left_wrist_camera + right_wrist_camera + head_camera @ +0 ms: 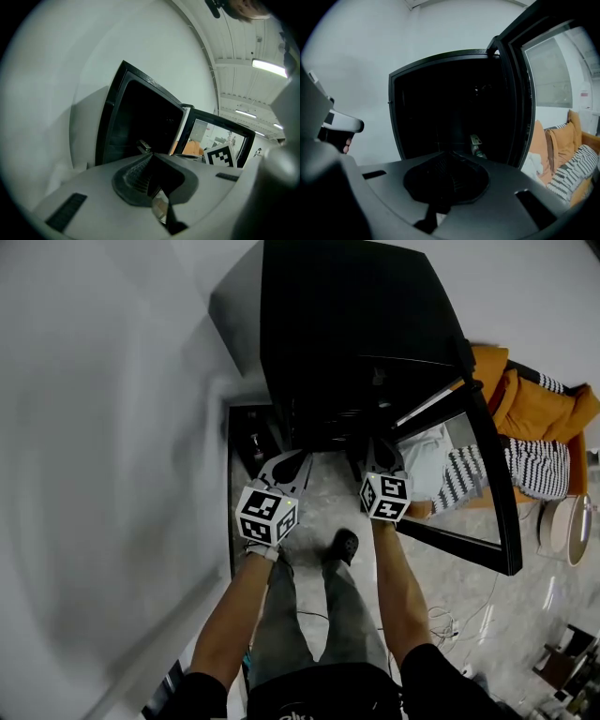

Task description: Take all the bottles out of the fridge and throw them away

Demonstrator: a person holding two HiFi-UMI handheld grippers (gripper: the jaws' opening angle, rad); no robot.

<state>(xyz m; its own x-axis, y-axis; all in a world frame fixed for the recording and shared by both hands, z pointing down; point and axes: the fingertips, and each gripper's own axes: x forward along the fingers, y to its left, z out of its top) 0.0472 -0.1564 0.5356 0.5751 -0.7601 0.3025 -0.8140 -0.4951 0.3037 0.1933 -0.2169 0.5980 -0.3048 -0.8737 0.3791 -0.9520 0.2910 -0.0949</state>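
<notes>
A: White wall [112,427], pale stone floor [450,587], and the black fridge [356,324] with its door [487,474] swung wide. Any bottle in sight?

B: One bottle [476,143], inside the dark fridge toward the door side, just past the right gripper [449,154]. That one and the left gripper [151,157] are both pressed together and empty.

A: Advice?

B: Spread the right jaws before entering, approach level, take the neck squarely, and stay clear of the door frame.
</notes>
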